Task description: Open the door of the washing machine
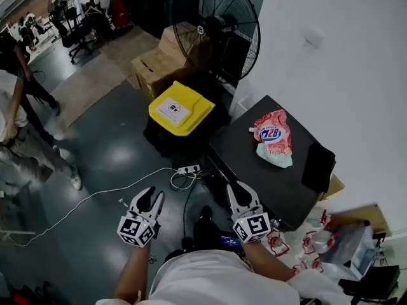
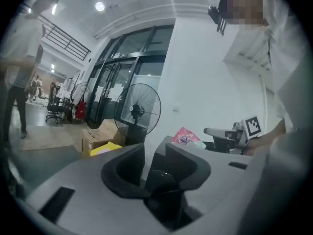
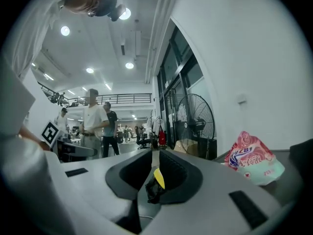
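A black-topped machine point(image 1: 254, 170) stands against the white wall at the right; I see only its top, and no door shows in any view. A pink detergent bag point(image 1: 273, 137) lies on it, and the bag point(image 3: 254, 161) also shows in the right gripper view. My left gripper point(image 1: 149, 197) hangs over the dark floor, well left of the machine, its jaws a little apart and empty point(image 2: 150, 153). My right gripper point(image 1: 238, 190) is at the machine's near corner, with a narrow gap between its jaws and nothing in it point(image 3: 155, 155).
A bin with a yellow lid point(image 1: 180, 108) stands just beyond the machine, with cardboard boxes point(image 1: 159, 65) and a big floor fan point(image 1: 219, 27) behind. A power strip and white cable point(image 1: 189, 169) lie on the floor. A person point(image 1: 25, 132) stands at left. Bags point(image 1: 318, 234) pile at lower right.
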`<act>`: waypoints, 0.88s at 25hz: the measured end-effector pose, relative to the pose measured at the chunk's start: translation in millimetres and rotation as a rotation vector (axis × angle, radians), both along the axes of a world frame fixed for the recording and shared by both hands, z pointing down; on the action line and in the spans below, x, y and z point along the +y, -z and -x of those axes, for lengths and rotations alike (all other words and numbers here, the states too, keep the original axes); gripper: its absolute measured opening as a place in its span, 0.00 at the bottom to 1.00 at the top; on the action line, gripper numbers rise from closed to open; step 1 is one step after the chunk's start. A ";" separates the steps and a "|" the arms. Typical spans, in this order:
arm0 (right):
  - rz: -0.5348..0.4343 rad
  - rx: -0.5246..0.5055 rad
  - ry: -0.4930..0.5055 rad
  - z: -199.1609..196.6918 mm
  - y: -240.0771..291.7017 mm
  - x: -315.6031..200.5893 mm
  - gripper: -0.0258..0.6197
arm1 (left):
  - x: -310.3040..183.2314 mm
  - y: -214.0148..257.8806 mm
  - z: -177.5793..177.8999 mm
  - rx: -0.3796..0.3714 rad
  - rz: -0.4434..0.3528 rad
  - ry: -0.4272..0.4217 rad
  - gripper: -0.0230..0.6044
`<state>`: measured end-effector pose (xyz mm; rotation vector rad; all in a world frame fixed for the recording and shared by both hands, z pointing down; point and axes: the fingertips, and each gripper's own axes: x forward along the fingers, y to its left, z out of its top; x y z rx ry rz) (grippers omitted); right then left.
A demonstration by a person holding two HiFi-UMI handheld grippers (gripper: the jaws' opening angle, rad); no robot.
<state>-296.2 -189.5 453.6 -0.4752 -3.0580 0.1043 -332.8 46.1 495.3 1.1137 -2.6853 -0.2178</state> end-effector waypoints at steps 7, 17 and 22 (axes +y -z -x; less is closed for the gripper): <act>0.022 0.035 0.047 73.8 -20.5 -27.3 0.14 | -74.1 -58.0 70.4 0.018 0.083 -0.165 0.29; 0.126 0.092 0.055 151.4 -39.3 -61.1 0.14 | -168.3 -197.3 108.4 0.096 0.382 -0.581 0.36; 0.139 0.149 0.025 164.3 -62.0 -67.9 0.14 | -192.2 -252.8 109.5 0.155 0.459 -0.720 0.37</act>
